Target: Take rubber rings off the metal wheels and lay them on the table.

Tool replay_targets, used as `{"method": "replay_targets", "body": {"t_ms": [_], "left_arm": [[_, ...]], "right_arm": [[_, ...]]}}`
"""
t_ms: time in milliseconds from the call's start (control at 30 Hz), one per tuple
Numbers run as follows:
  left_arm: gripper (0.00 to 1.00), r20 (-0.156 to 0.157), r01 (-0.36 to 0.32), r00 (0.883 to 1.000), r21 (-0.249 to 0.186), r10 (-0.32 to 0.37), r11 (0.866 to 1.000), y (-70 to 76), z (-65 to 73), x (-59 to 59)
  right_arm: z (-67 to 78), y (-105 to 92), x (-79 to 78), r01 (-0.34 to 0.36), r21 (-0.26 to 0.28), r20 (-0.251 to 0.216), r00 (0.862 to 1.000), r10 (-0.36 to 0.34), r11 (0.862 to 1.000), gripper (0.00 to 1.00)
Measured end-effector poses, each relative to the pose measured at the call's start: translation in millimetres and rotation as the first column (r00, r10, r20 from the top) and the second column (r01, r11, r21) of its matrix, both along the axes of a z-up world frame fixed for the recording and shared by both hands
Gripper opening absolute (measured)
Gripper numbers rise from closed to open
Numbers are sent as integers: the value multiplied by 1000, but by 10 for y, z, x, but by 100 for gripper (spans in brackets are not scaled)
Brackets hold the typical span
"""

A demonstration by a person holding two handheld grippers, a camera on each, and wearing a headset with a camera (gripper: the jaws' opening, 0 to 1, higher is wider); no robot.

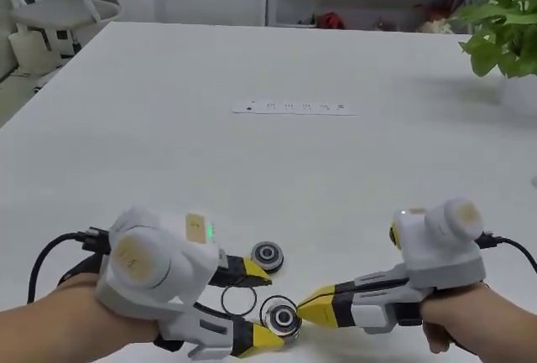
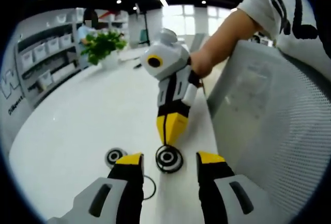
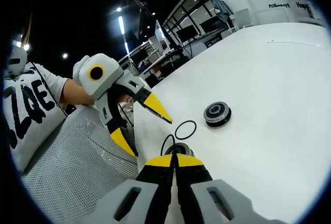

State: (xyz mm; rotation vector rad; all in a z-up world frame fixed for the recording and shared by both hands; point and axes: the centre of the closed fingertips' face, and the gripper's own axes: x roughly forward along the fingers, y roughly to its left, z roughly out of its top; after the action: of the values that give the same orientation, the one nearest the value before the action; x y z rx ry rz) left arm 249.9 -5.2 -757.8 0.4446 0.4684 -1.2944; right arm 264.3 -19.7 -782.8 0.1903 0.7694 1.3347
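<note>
Two wheels, one ring already loose

On the white table (image 1: 168,153), the left gripper (image 1: 267,306) holds its jaws spread wide around the near wheel (image 1: 281,317). The right gripper (image 1: 304,304) has its jaws closed together at that wheel's edge; whether they pinch rubber is unclear. A second wheel (image 1: 267,255) sits just beyond. A loose rubber ring (image 1: 238,299) lies flat beside the near wheel.

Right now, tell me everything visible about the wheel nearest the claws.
The wheel is a small round metal disc with a dark centre, lying flat on the white table. A black rubber ring circles its rim, and one side looks pulled away. The shut right claw meets the rim, apparently pinching the ring. The open left claw straddles the wheel without touching it.
</note>
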Motion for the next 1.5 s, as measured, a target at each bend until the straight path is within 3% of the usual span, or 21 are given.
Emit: {"method": "replay_targets", "body": {"t_ms": [467, 933, 1500], "left_arm": [[55, 25, -71, 997, -56, 72, 996, 282, 153, 37], [72, 16, -133, 991, -78, 135, 988, 524, 160, 23], [79, 21, -214, 976, -79, 216, 974, 724, 198, 37]], "right_arm": [[114, 48, 21, -7, 40, -9, 1000, 7, 999, 0], [235, 218, 83, -21, 56, 0, 1000, 21, 998, 0], [158, 423, 249, -3, 33, 0, 1000, 3, 999, 0]]}}
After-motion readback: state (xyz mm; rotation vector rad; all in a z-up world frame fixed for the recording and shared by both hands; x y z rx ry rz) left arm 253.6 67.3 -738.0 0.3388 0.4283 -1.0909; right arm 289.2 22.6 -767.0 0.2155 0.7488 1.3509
